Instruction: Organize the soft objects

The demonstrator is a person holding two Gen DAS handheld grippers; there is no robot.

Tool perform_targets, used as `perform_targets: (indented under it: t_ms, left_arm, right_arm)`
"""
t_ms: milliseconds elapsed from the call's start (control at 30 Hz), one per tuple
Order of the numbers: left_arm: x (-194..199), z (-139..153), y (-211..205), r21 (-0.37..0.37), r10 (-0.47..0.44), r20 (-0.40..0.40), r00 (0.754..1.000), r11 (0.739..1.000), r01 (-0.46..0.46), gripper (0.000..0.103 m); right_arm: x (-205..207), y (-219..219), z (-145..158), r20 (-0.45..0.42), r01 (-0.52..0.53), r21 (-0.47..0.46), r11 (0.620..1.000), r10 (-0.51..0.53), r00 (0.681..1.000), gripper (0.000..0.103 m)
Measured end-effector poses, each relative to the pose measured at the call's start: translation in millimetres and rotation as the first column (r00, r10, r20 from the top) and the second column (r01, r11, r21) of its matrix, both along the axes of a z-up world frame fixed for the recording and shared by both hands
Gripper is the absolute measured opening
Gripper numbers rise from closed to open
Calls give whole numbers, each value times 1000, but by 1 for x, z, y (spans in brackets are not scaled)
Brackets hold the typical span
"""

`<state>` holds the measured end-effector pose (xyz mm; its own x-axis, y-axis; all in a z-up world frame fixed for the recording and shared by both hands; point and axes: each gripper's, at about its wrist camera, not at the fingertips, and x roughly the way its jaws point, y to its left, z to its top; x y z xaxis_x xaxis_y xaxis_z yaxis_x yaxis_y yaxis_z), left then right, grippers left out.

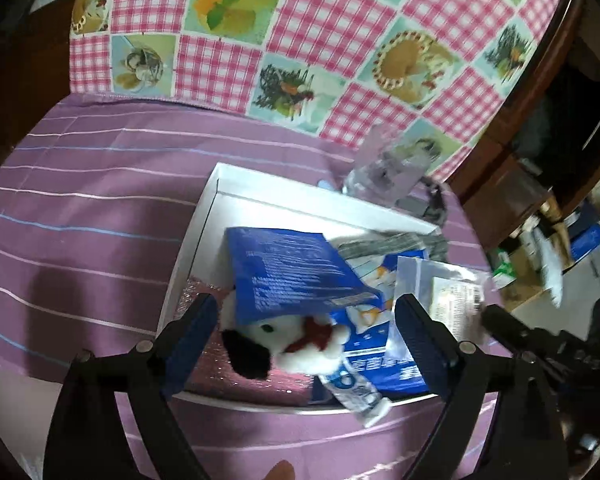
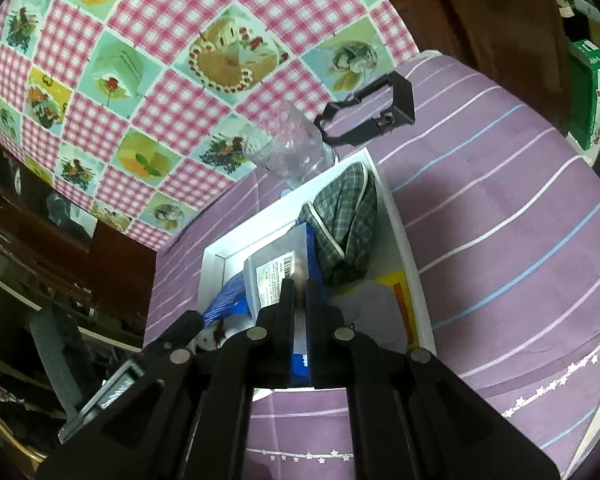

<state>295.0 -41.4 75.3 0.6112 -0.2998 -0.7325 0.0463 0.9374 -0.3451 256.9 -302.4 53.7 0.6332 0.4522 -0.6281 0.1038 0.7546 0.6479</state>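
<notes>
**Plush and crinkly packets: what I expect under the pads**

Plush first: the white snowman toy (image 1: 296, 340) lies in the white box (image 1: 204, 240) on the purple striped bedcover (image 1: 80, 200), half under a blue printed pouch (image 1: 296, 272). My left gripper (image 1: 304, 340) stands wide apart, one finger on either side of the toy, neither pad pressing on it, so nothing is held there. I judge the toy light and squashy; I would take it across the round body, not by the red scarf or the black hat, which would let it dangle.

My right gripper (image 2: 299, 288) is pinched tight on the edge of a clear labelled packet (image 2: 276, 276), over the same box. That film looks thin, light and slippery, so a grip near the sealed edge seems safest to me.

A folded checked cloth (image 2: 344, 216) lies at the box's far end, limp and easy to bunch.
</notes>
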Motion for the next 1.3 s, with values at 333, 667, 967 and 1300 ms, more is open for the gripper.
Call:
perform_targets:
  t_ms: [333, 667, 967, 1300]
  left_arm:
    - [-6, 9, 6, -63, 2, 1, 1000, 998, -2, 41]
    - [-7, 10, 14, 55, 35, -16, 999, 998, -34, 10]
    - [-8, 10, 11, 29, -5, -27, 1000, 1000, 5, 10]
    - [-13, 18, 11, 136, 42, 22, 999, 990, -45, 10]
  right_arm:
    - [-1, 9, 3, 26, 12, -43, 999, -11, 1000, 6]
    - [8, 23, 3, 16, 4, 72, 997, -6, 1000, 6]
    - [65, 81, -28, -92, -6, 193, 981, 25, 995, 7]
    - [47, 93, -28, -17, 12, -143, 990, -15, 1000, 11]
